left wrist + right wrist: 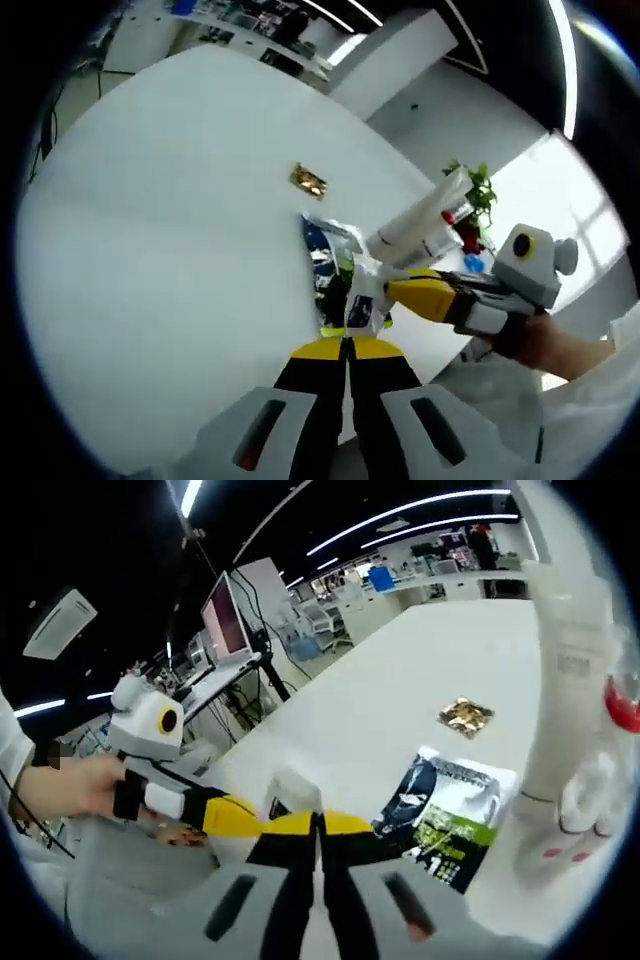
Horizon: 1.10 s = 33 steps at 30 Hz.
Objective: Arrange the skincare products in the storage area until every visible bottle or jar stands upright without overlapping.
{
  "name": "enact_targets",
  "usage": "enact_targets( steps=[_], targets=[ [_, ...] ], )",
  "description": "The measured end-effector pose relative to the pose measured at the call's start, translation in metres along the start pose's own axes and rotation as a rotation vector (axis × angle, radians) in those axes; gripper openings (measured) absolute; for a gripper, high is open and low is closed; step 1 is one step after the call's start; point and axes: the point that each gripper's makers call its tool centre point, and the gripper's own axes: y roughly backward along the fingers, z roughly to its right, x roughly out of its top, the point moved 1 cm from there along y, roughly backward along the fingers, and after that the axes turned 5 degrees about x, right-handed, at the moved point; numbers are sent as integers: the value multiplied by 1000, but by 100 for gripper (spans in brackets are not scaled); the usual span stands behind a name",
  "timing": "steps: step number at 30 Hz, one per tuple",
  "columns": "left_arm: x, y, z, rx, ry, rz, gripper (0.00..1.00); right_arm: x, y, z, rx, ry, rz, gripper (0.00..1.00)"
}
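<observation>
Left gripper (348, 345): jaws pressed together, nothing between them, low over the near edge of the white tabletop (170, 230). Just ahead of the tips: flat blue-and-white sachet (328, 262) with a green patch, lying on the tabletop. Beyond it, well apart: small gold packet (308, 181).

Right gripper (388, 290) coming in from the right in the left gripper view, yellow tips at the base of a white tube (420, 224), tilted, upper end raised. Probably pinching the tube, contact too blurred to confirm.

Right gripper view: own jaws (318, 825) look shut. Left gripper (262, 818) at left, a hand (60, 780) on its grip. Sachet (445, 815) right of tips, gold packet (466, 717) farther out, tube (565, 710) upright at right edge.
</observation>
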Motion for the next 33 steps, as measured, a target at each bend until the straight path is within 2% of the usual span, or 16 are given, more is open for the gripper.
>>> enact_targets(
  steps=[10, 20, 25, 30, 33],
  targets=[
    [7, -12, -30, 48, 50, -21, 0, -7, -37, 16, -72, 41, -59, 1],
    [2, -27, -47, 85, 56, -78, 0, -23, -52, 31, -139, 132, -128, 1],
    [3, -31, -53, 97, 62, -85, 0, -23, -60, 36, -154, 215, -165, 1],
    [4, -34, -58, 110, 53, -92, 0, -27, -67, 38, -160, 355, -225, 2],
    [3, -35, -58, 111, 36, -94, 0, -29, -68, 40, -165, 405, -245, 2]
  ],
)
